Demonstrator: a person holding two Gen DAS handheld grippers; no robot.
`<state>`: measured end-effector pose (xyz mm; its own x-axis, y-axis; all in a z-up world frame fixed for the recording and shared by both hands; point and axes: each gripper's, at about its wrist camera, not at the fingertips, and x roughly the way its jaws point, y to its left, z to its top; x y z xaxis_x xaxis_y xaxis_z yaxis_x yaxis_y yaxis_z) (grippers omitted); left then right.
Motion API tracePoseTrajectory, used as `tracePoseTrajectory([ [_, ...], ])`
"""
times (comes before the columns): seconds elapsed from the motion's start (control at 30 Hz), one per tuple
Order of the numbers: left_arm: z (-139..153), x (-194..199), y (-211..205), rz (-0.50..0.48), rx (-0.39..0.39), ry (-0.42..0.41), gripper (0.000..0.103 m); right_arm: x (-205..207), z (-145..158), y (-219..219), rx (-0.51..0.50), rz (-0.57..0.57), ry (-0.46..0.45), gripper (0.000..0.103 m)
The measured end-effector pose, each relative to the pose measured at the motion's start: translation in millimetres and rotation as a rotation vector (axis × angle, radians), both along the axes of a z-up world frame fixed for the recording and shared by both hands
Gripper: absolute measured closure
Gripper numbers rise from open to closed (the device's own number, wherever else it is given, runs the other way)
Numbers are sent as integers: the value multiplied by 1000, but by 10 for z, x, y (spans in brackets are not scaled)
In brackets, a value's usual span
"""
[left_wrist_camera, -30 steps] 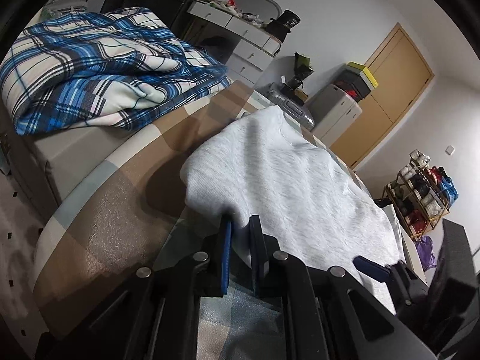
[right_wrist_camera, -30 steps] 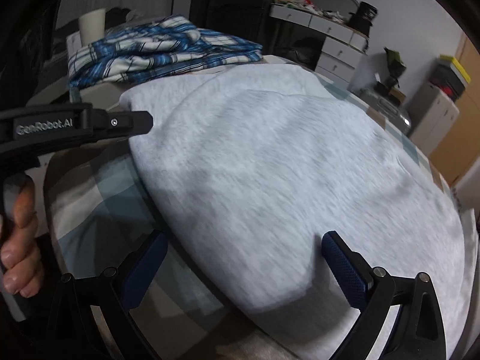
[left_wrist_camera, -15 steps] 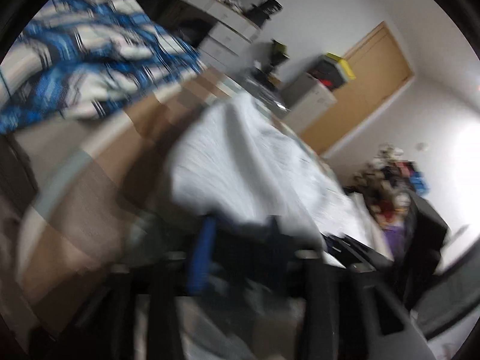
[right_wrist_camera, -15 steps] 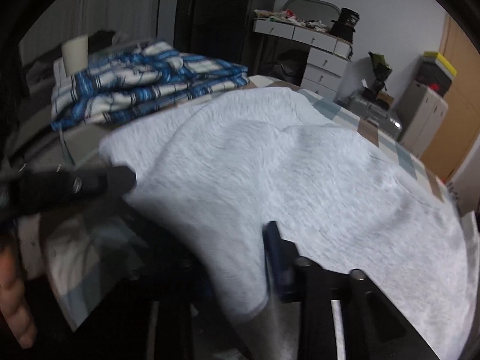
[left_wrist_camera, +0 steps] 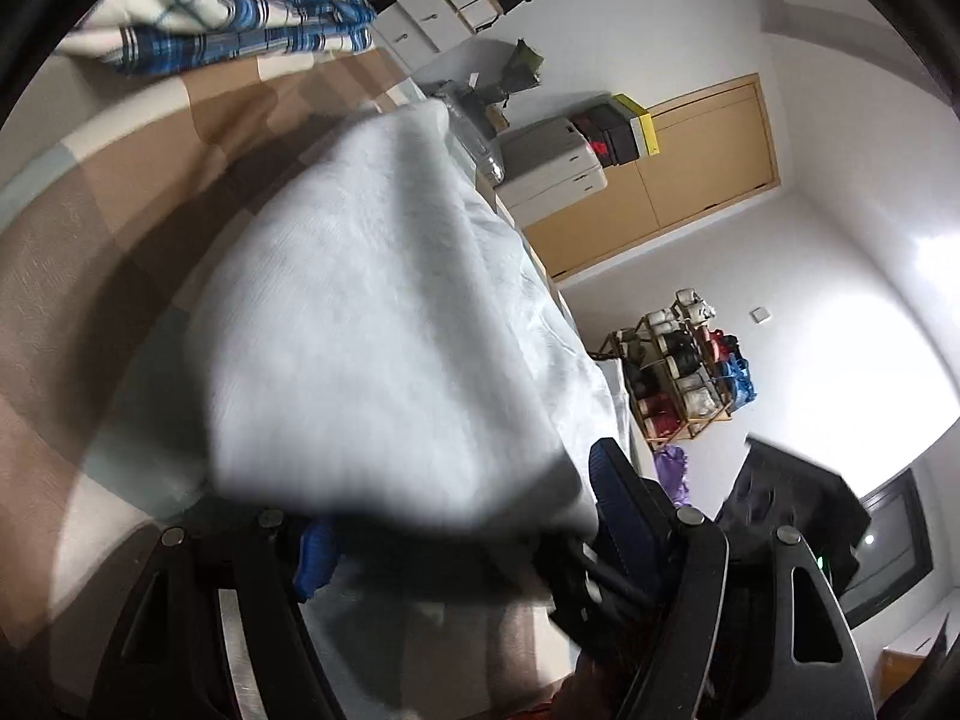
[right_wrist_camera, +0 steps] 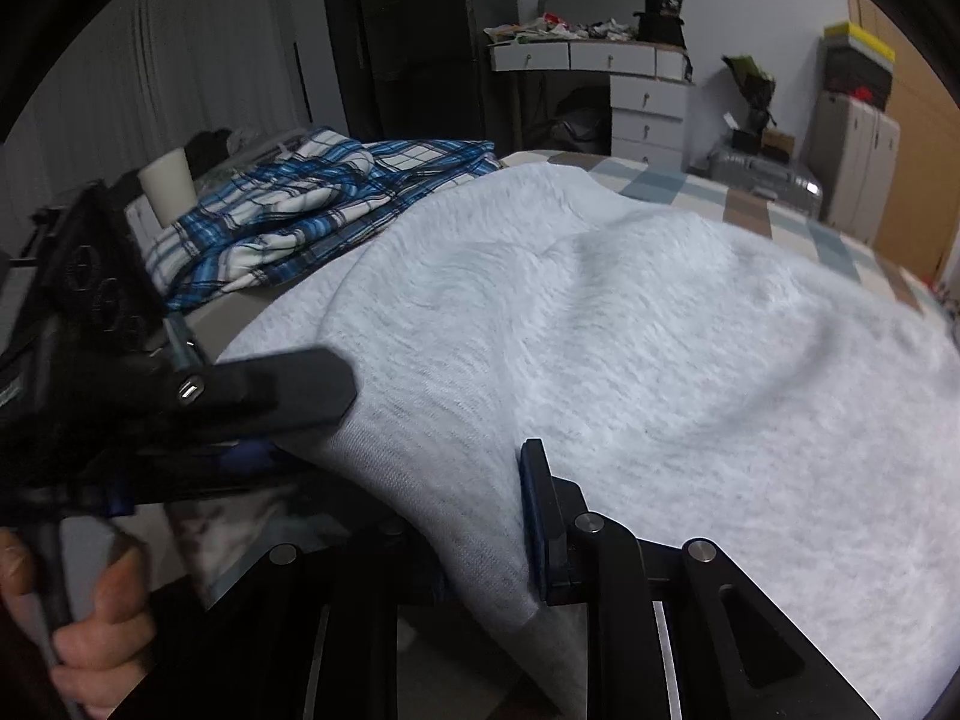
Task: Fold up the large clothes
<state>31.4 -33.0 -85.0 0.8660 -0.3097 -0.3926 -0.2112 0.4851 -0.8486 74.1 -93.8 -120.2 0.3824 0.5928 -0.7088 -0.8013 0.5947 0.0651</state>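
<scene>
Left wrist view: checked bed cover (left_wrist_camera: 150,192), wardrobe doors behind. My left gripper (left_wrist_camera: 468,516) just been opening, jaws apart, grey sweatshirt (left_wrist_camera: 372,324) edge draped loose between them, unpinched. Risk: corner slumps, fold line skews.

Right wrist view: same bed, plaid blanket (right_wrist_camera: 312,210) behind. My right gripper (right_wrist_camera: 480,516) clamped on sweatshirt (right_wrist_camera: 630,348) hem. Risk: one-sided pull drags garment, bunches it.
</scene>
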Motion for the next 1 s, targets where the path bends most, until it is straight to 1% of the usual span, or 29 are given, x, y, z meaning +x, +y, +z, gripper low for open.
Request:
tracePoseTrajectory([
  [0.03, -3, -1, -10, -3, -6, 1, 33, -32, -2, -47, 17, 4, 20, 83],
  [0.1, 19, -17, -21, 4, 10, 8, 33, -93, -15, -90, 30, 5, 41, 82],
  [0.23, 32, -47, 7, 49, -18, 2, 33, -163, -23, -102, 32, 13, 36, 82],
  [0.27, 35, -61, 10, 75, -13, 6, 36, -162, -27, -102, 31, 18, 38, 82],
  [0.3, 38, -65, 5, 105, 6, 33, 53, -161, -24, -107, 30, 21, 37, 81],
  [0.33, 43, -65, -1, 129, 36, 64, 67, -159, -16, -108, 30, 32, 40, 79],
  [0.37, 54, -53, -13, 136, 69, 77, 68, -152, -13, -111, 29, 38, 46, 77],
  [0.4, 72, -51, -31, 139, 95, 75, 75, -140, -9, -127, 36, 44, 57, 76],
  [0.43, 118, -62, -59, 148, 138, 79, 78, -130, -10, -139, 40, 56, 70, 73],
  [0.5, 169, -64, -102, 148, 199, 81, 81, -118, 16, -198, 52, 84, 94, 67],
  [0.57, 178, -82, -90, 150, 220, 75, 83, -113, 67, -304, 74, 117, 133, 57],
  [0.6, 180, -83, -68, 149, 225, 73, 85, -119, 107, -374, 90, 132, 146, 54],
  [0.63, 182, -127, -26, 151, 232, 72, 86, -131, 166, -470, 114, 147, 154, 47],
  [0.67, 154, -172, 14, 148, 234, 70, 87, -140, 247, -584, 143, 148, 146, 41],
  [0.73, 152, -261, 75, 152, 244, 56, 87, -123, 396, -781, 188, 125, 112, 36],
  [0.77, 181, -317, 87, 155, 275, 47, 87, -89, 460, -863, 207, 92, 91, 34],
  [0.8, 221, -368, 96, 158, 302, 41, 87, -22, 519, -950, 221, 22, 56, 33],
  [0.87, 279, -373, 101, 161, 334, 26, 87, 120, 499, -947, 196, -89, 33, 33],
  [0.9, 287, -381, 105, 158, 342, 28, 86, 194, 436, -893, 171, -126, 51, 34],
  [0.97, 235, -353, 117, 148, 340, 47, 86, 287, 272, -741, 139, -147, 111, 47],
  [1.0, 202, -340, 120, 149, 332, 53, 86, 301, 216, -677, 126, -140, 130, 48],
])
